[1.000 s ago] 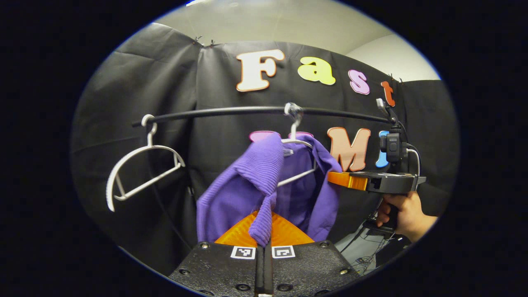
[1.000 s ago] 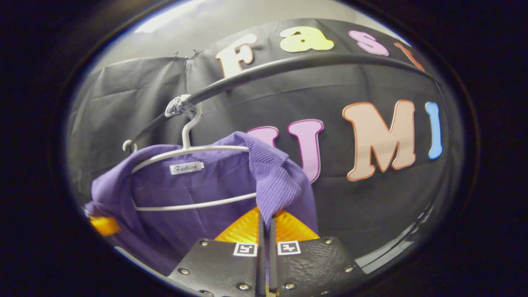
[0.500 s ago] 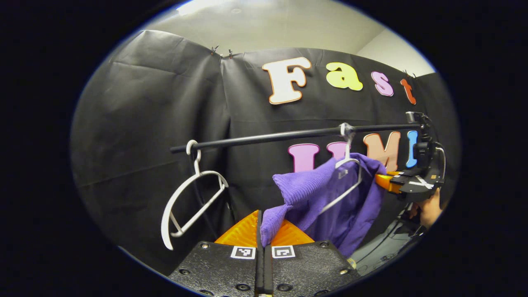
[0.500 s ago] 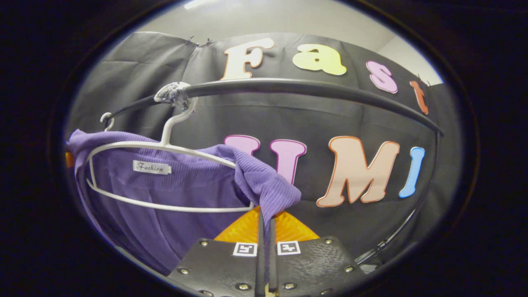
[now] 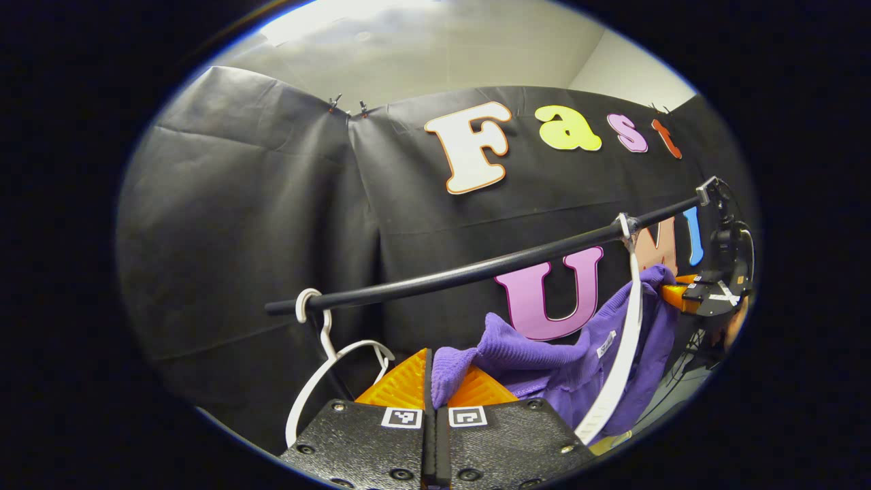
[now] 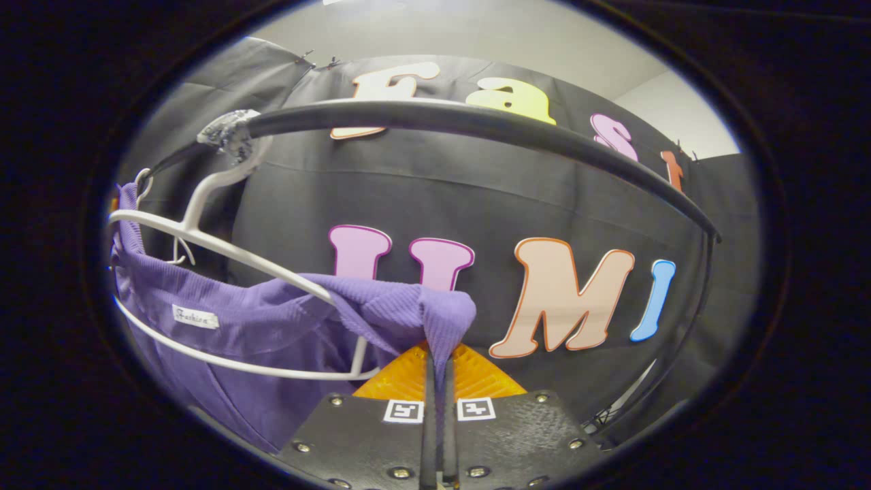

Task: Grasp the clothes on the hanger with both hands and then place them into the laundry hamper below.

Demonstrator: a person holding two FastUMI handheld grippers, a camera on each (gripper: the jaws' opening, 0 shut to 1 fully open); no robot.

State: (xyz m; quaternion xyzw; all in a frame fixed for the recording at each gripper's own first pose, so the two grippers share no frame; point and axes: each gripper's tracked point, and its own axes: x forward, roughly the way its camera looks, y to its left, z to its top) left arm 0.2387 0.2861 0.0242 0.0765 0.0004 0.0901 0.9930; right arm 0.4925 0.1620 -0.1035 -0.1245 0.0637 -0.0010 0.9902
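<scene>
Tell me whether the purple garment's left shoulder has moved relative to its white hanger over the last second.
Yes. In the left gripper view, the purple garment has been pulled off the white hanger leftward, with the left gripper.

In the left gripper view the empty hanger (image 5: 326,371) runs behind the hand-held gripper (image 5: 434,401), its lower part hidden. In the right gripper view the garment (image 6: 272,340) is cut off at the lower left, its hem unseen.
</scene>
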